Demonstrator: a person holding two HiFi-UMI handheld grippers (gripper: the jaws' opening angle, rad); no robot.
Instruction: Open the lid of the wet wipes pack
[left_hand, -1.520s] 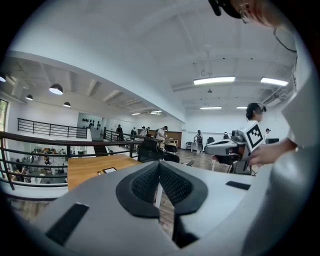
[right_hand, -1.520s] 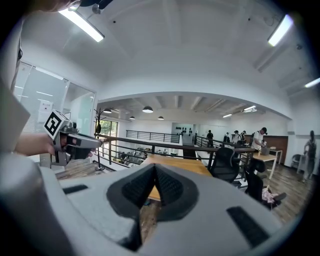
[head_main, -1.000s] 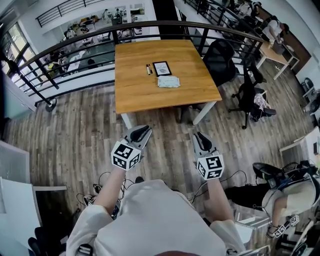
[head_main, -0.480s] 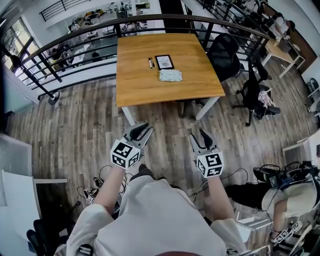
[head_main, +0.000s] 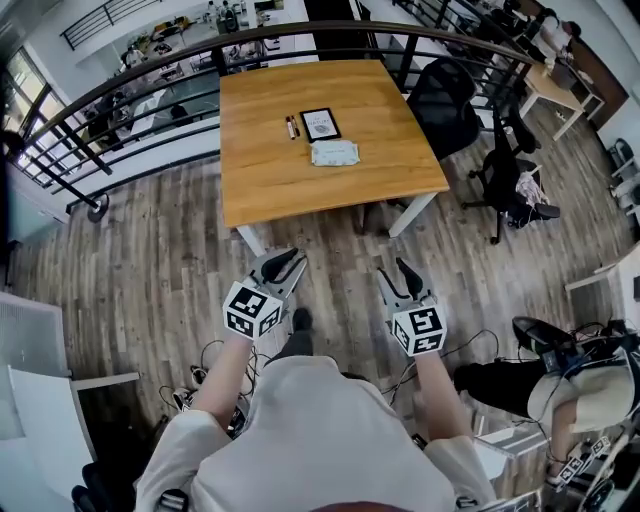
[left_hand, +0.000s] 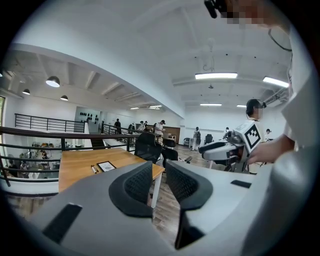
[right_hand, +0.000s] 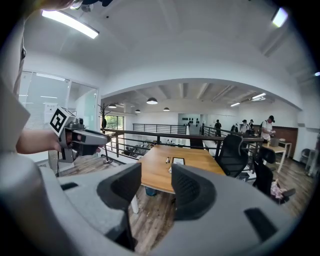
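The wet wipes pack (head_main: 334, 153), pale green with its lid down, lies flat near the middle of the wooden table (head_main: 270, 185), far ahead of both grippers. My left gripper (head_main: 285, 263) hangs over the wood floor short of the table's near edge. Its jaws (left_hand: 159, 172) stand apart with nothing between them. My right gripper (head_main: 405, 270) is level with it to the right, jaws (right_hand: 156, 182) wide apart and empty. Each gripper shows in the other's view: the right gripper (left_hand: 220, 150) and the left gripper (right_hand: 82, 137).
A framed card (head_main: 320, 124) and two pens (head_main: 292, 127) lie just beyond the pack. Black office chairs (head_main: 447, 110) (head_main: 510, 190) stand at the table's right side. A dark railing (head_main: 130, 110) curves behind the table. A person sits low at the right (head_main: 560, 385); cables lie on the floor.
Both grippers' jaws have opened, the right one widely. Both hands have edged forward and down toward the table, and a foot now shows between them.
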